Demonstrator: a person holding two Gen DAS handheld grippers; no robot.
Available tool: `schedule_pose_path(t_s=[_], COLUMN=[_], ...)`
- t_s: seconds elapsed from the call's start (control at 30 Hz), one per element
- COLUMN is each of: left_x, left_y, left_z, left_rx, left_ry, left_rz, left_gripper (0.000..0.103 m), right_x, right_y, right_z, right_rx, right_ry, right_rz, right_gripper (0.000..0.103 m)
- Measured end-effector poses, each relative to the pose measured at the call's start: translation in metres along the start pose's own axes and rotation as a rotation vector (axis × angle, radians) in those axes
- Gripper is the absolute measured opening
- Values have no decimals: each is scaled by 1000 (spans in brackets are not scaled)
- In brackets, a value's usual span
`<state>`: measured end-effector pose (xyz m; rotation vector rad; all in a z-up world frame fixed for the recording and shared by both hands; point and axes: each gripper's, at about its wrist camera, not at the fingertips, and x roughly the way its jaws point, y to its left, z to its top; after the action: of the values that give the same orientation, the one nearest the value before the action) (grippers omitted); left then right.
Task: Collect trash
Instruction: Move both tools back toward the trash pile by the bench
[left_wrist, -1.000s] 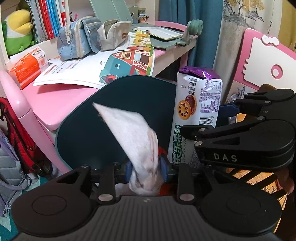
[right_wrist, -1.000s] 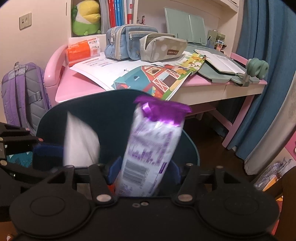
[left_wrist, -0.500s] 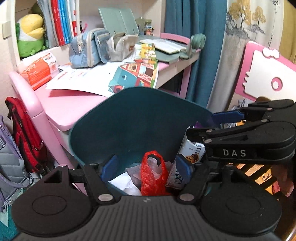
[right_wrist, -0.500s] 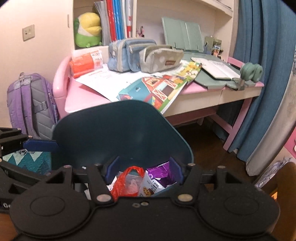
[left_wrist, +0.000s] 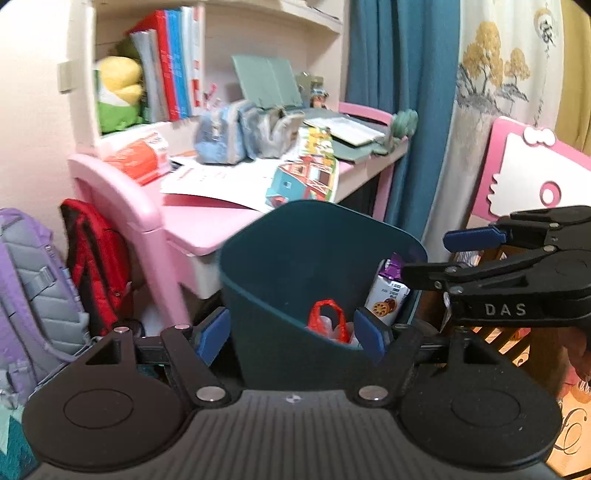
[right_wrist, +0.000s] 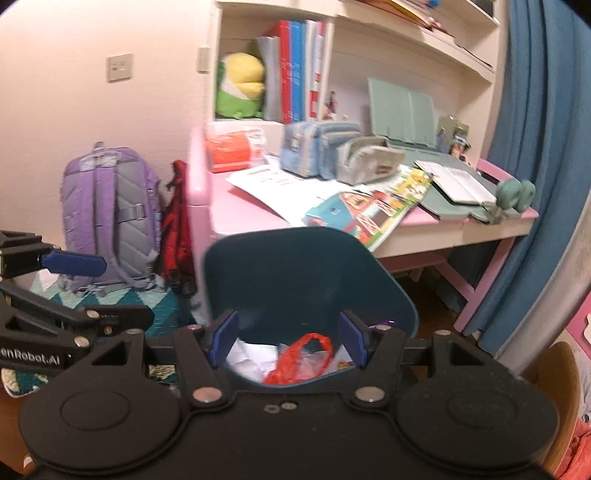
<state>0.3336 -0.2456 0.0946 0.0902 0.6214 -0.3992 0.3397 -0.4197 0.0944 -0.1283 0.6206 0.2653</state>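
A dark teal trash bin (left_wrist: 314, 254) stands in front of the pink desk; it also shows in the right wrist view (right_wrist: 306, 269). Inside lie a red plastic bag (left_wrist: 327, 321), a purple and white cookie packet (left_wrist: 388, 295) leaning on the right wall, and white tissue (right_wrist: 247, 360). The red bag (right_wrist: 299, 358) shows in the right wrist view too. My left gripper (left_wrist: 291, 336) is open and empty above the bin's near rim. My right gripper (right_wrist: 288, 336) is open and empty over the bin, and shows at the right of the left wrist view (left_wrist: 469, 240).
The pink desk (right_wrist: 251, 210) holds papers, pencil cases, an orange tissue pack and an open book. A purple backpack (right_wrist: 107, 218) and a red bag (right_wrist: 177, 236) sit left of the desk. A blue curtain (right_wrist: 535, 147) hangs at right. A pink chair back (left_wrist: 532, 181) is at right.
A second ago my left gripper held the tissue and my right held the cookie packet. Both opened, the items dropped into the bin, and both grippers pulled back and up.
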Motion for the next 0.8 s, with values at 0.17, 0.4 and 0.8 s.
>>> schedule_pose_path(t_s=[0.17,0.4,0.8], left_x=[-38,-89,-149], left_y=[22,60,138], left_z=[-17,-53,-138], left_rx=[-40,-106,-235], left_ry=[-30,-55,-38], left_rz=[26,75,187], left_gripper=[79,80,87], right_x=[-18,-29,-5], right_y=[34,98,213], right_z=[-2,-11,-48], right_rx=[-37,-108,-196], right_ry=[-24,-28,23], right_rz=[50,154,365], right_gripper=[60,60,60])
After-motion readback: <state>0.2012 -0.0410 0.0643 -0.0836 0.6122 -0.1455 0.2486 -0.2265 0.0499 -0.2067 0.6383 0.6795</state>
